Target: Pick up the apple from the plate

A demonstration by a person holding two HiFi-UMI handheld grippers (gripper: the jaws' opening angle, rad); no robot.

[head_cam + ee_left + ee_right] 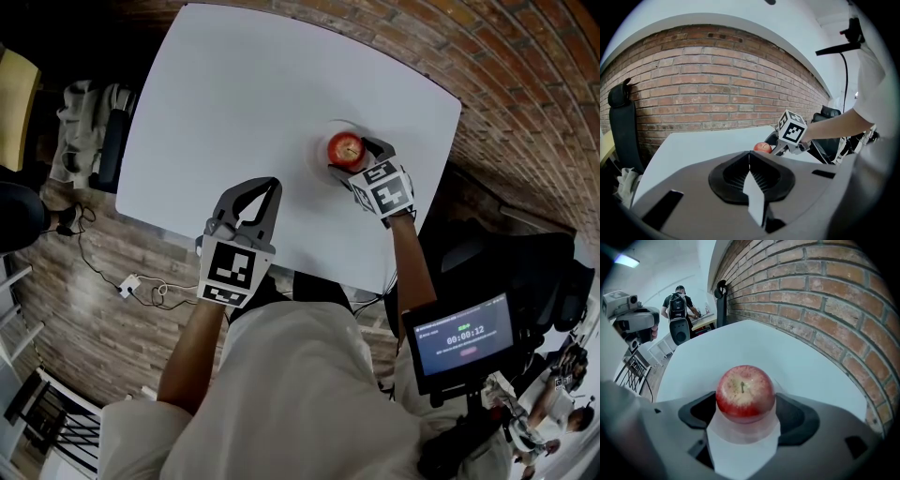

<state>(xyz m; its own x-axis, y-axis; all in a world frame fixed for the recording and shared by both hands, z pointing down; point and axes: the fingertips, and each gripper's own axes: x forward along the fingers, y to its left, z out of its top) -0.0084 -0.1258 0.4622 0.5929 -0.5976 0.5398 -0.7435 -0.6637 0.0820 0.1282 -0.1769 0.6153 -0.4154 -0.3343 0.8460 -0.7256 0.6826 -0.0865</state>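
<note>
Tools first, reading left to right. My left tool (268, 187) hangs over the near part of the desk (234, 94), at about 7 o'clock from the apple (345, 148). Its jaws are pressed together on nothing, and its own camera shows the two pads meeting in a line. It has no part in this step, so I would leave it parked there, well apart from the plate (322, 134).

The apple sits stem-up on the plate, toward the desk's right side. My right tool (359, 157) is set on it from 5 o'clock and pinches the apple, one jaw on each flank at about the widest girth. The fruit does not look raised clear of the plate, so I judge the lift to be the move in hand. To do it well I would keep the squeeze firm and even, since the skin is smooth and round. I would raise it straight up so the plate is not dragged along.

The desk's edge runs near at 3 o'clock, with the brick wall (506, 112) beyond, and a slip that way would lose the fruit. Open room lies from 9 to 12 o'clock, over bare white surface.
</note>
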